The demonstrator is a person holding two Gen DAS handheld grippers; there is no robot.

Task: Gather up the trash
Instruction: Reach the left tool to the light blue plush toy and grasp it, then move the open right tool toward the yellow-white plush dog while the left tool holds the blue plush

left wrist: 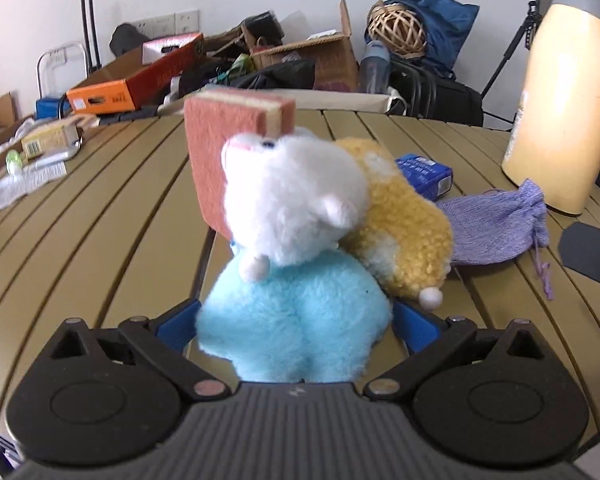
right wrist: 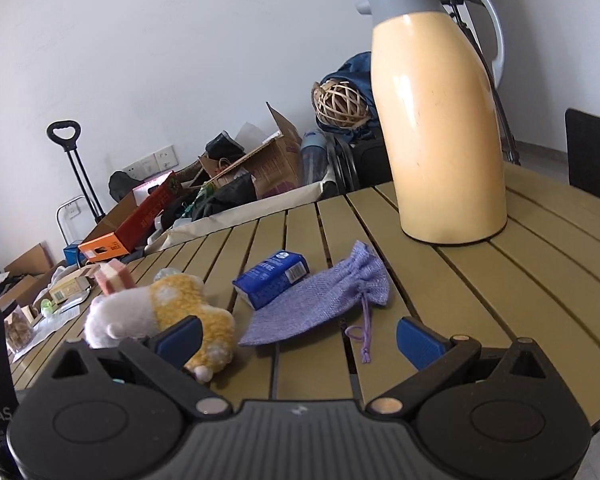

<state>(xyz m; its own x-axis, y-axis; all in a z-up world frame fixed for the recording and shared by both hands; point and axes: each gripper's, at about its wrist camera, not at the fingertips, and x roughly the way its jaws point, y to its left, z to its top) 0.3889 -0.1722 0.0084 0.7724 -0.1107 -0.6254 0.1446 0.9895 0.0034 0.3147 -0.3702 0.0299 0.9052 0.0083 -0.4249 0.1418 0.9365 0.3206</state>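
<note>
My left gripper is shut on a blue and white plush toy, its blue pads pressing the toy's light blue body. A pink sponge leans behind the toy's head. A yellow plush toy lies against it on the slatted table. In the right wrist view my right gripper is open and empty above a purple drawstring pouch. A blue tissue pack rests on the pouch's far edge. The yellow plush lies at the left finger.
A tall cream thermos jug stands at the table's back right, also in the left wrist view. Cardboard boxes, an orange box and bags are piled beyond the far edge. Packets and paper lie at the left.
</note>
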